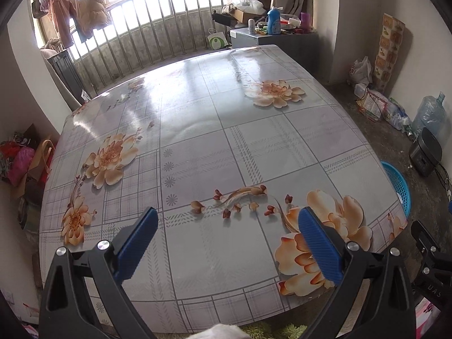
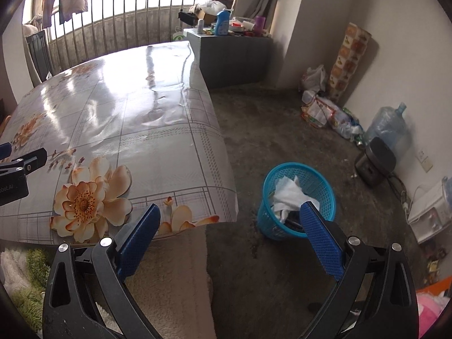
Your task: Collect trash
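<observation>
A blue mesh wastebasket point(image 2: 322, 189) stands on the floor right of the table, with crumpled white paper point(image 2: 288, 195) and something dark inside it. Its rim point(image 1: 399, 186) shows past the table's right edge in the left wrist view. My right gripper point(image 2: 228, 212) hangs open above the floor beside the table corner, with the basket just behind its right finger and nothing between the pads. My left gripper point(image 1: 227, 216) is open over the near part of the floral tablecloth point(image 1: 197, 147), holding nothing. No loose trash shows on the tabletop.
The other gripper's black body shows at one frame edge point(image 1: 429, 257) point(image 2: 17, 169). A grey cabinet point(image 2: 234, 56) with bottles stands behind the table. Bags point(image 2: 325, 107), a water jug point(image 2: 387, 124) and a black cooker point(image 2: 375, 163) line the right wall. Railing point(image 1: 158, 36) at the back.
</observation>
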